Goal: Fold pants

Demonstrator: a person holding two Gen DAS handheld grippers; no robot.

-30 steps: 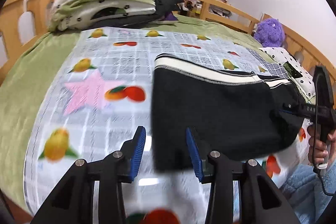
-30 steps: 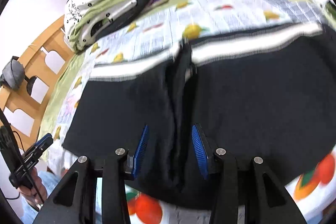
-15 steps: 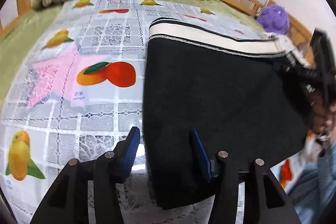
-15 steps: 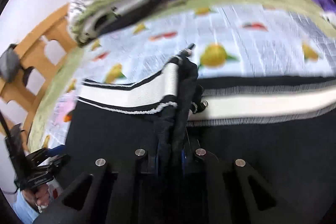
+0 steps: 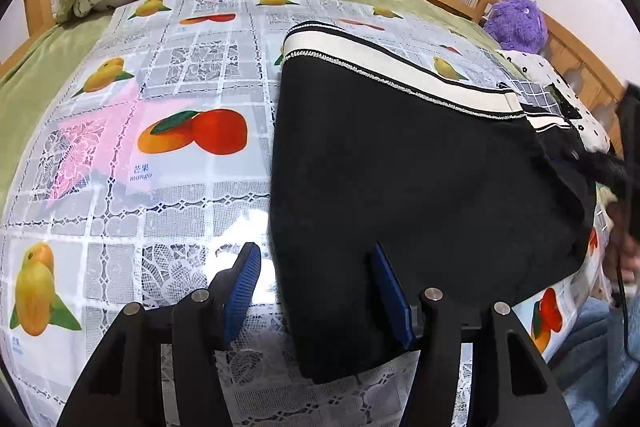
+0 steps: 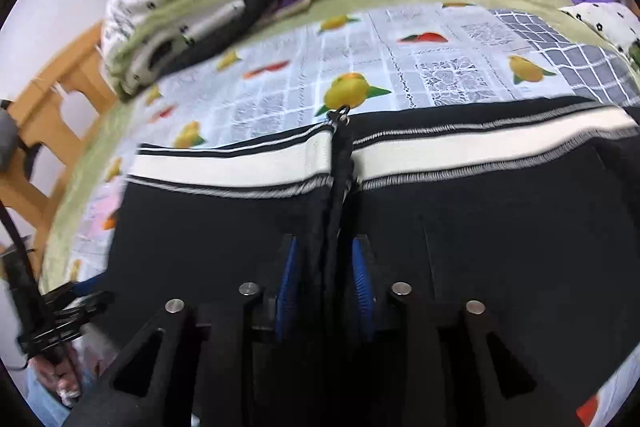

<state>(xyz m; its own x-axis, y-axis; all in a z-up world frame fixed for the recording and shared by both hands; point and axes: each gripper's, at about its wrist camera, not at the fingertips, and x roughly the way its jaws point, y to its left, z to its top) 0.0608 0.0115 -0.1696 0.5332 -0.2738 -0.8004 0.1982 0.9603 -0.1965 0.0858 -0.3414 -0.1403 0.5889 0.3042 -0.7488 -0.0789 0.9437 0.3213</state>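
Now: pants edge bracketed, middle ridge loosened

The black pants (image 5: 420, 167) are spread on the fruit-print cloth (image 5: 168, 75). Their left edge is straddled by the half-open left gripper (image 5: 316, 287), nothing pinched; bare cloth lies leftward. The right gripper (image 6: 325, 279) has just been opening, a raised fabric ridge between its pads.

Both grippers angled downward, jaws parted.

The left gripper (image 5: 316, 281) is held half open, nothing pinched; the right gripper's (image 6: 326, 269) jaws have just been reopened narrowly, dark cloth bunched between its fingers (image 6: 289, 275).
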